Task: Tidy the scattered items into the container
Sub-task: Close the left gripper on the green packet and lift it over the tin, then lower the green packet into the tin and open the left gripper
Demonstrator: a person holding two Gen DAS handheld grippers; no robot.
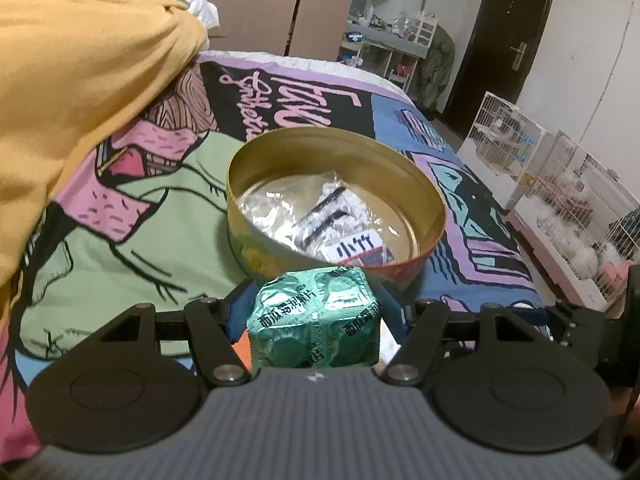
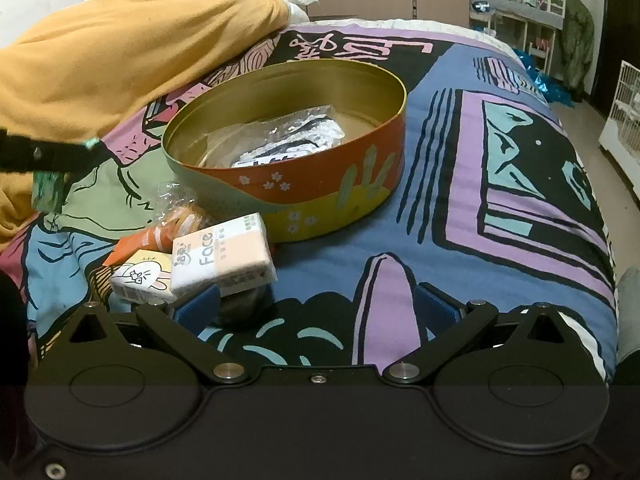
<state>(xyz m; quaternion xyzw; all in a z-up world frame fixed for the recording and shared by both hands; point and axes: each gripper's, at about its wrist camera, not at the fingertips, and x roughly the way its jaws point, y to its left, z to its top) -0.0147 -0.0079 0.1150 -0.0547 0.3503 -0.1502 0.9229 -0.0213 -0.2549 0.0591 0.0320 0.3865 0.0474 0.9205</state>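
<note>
My left gripper point(image 1: 314, 312) is shut on a green foil blister pack point(image 1: 314, 320) and holds it just in front of the round gold tin point(image 1: 240, 168), above the bedspread. The tin holds a clear plastic packet point(image 1: 320, 216). In the right wrist view the tin point(image 2: 320, 192) has an orange, yellow and green painted wall. My right gripper point(image 2: 316, 304) is open and empty, low over the bed. Its left pad point(image 2: 198, 306) sits next to a "Face" tissue pack point(image 2: 222, 258). A rabbit-print tissue pack point(image 2: 140, 278) and an orange wrapped packet point(image 2: 176, 224) lie beside it.
A yellow blanket point(image 2: 120, 60) is heaped at the left of the bed. The left gripper with the green pack shows at the left edge of the right wrist view point(image 2: 48, 164). White wire pet cages point(image 1: 560, 184) stand on the floor to the right.
</note>
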